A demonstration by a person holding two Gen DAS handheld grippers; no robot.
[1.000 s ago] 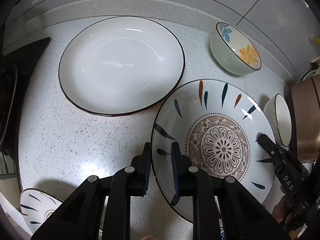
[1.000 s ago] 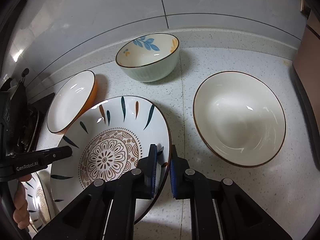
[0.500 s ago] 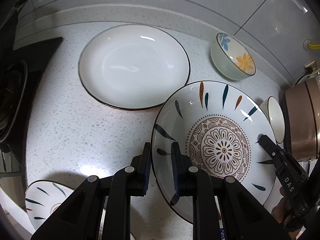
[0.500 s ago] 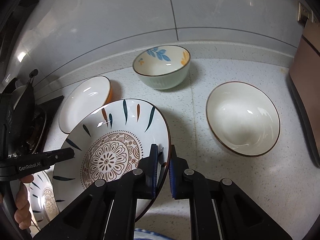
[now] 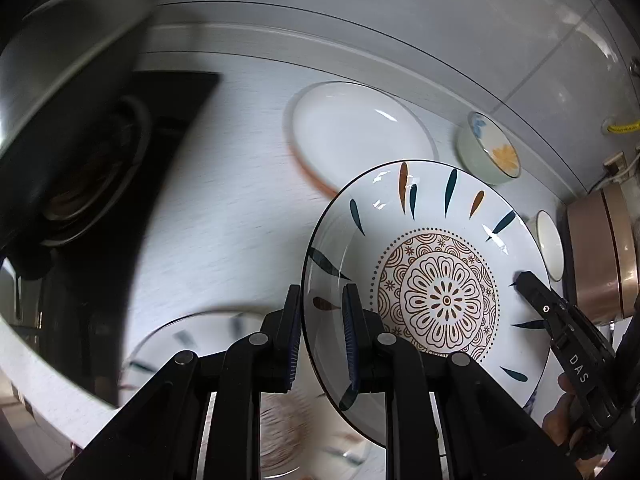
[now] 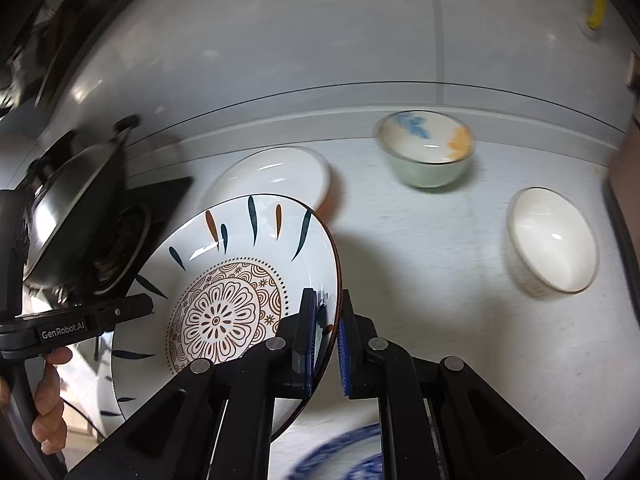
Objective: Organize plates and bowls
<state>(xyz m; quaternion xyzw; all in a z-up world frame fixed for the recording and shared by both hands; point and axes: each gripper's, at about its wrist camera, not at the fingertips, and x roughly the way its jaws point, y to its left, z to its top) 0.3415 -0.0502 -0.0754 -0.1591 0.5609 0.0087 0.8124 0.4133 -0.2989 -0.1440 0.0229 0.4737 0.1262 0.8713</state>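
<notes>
both hand-held grippers are clamping the patterned plate [image 5: 436, 280] by opposite rims, the left hand-held gripper [image 5: 320, 336] and right hand-held gripper [image 6: 326, 336] closed on it, holding it tilted above the tabletop [image 6: 420, 264] (a plain white plate [image 5: 356, 128] is lying behind).

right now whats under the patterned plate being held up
Below the patterned plate, a second plate with similar leaf marks lies blurred on the counter; its far side is hidden behind the fingers.

Patterned plate [image 5: 436, 280], in my grip, off the counter.
White, brown mandala centre, teal and orange leaf strokes; tilted, opposite rims pinched.
</notes>
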